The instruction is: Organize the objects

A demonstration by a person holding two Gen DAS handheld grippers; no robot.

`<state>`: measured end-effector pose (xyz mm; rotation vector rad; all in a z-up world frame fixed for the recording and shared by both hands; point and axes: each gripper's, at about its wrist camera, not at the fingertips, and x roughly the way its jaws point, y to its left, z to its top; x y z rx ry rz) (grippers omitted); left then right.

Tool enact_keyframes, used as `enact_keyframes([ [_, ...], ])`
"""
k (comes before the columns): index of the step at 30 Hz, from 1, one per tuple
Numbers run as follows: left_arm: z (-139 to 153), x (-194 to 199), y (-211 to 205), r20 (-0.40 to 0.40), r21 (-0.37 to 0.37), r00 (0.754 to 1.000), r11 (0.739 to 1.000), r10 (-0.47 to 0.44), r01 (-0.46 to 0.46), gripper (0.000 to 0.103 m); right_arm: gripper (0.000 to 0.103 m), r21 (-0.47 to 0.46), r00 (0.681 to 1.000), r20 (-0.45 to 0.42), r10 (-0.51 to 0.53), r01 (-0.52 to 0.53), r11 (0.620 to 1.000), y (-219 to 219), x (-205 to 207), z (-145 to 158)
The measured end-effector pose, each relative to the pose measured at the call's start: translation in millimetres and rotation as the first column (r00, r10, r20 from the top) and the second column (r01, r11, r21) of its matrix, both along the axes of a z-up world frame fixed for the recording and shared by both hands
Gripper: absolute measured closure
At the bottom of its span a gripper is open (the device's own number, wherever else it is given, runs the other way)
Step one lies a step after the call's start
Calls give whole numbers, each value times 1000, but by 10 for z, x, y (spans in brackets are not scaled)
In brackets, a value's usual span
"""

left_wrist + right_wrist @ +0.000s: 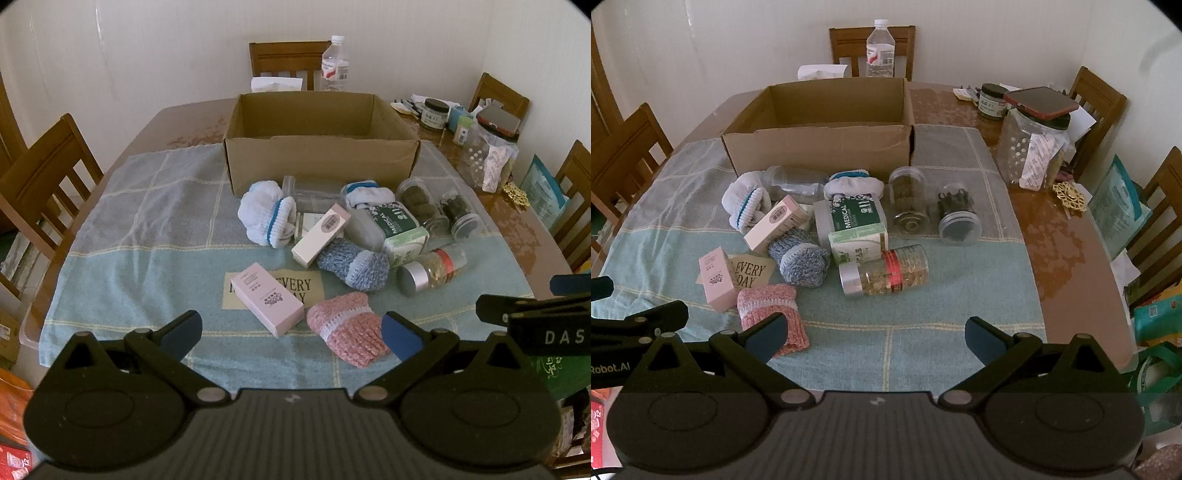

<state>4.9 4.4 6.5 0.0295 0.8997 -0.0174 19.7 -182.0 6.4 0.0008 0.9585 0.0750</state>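
Note:
An open cardboard box (pixel 321 158) (pixel 820 147) stands at the back of the cloth, empty as far as I see. In front of it lies a pile: pink cartons (pixel 271 299) (pixel 716 278), a pink knitted sock (pixel 347 334) (pixel 772 312), a blue knitted sock (pixel 354 264) (pixel 801 260), white socks (pixel 266 214) (pixel 746 201), a green medical box (pixel 395 219) (pixel 855 216), a capsule bottle (pixel 432 271) (pixel 886 271) and clear jars (pixel 421 201) (pixel 908 201). My left gripper (pixel 291 334) is open above the near cloth. My right gripper (pixel 875 334) is open, empty.
A checked cloth (pixel 147 236) (pixel 923 306) covers the wooden table. A water bottle (pixel 334 64), a tissue pack (pixel 277 83), and a big jar with a phone on top (pixel 1034 144) stand at the back and right. Chairs (pixel 48 173) surround the table.

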Motion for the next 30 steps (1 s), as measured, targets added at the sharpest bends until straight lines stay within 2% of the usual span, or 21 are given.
enact_keyframes([
  [13,37,-23,-19,2,-13,1000,1000,9,-9,1,0,6,1000,-2,7,-7,1000,-15,2,24],
  [30,62,-13,-12,29,-21,997,997,-70,71,1,0,14,1000,3,11,-11,1000,-12,-54,45],
])
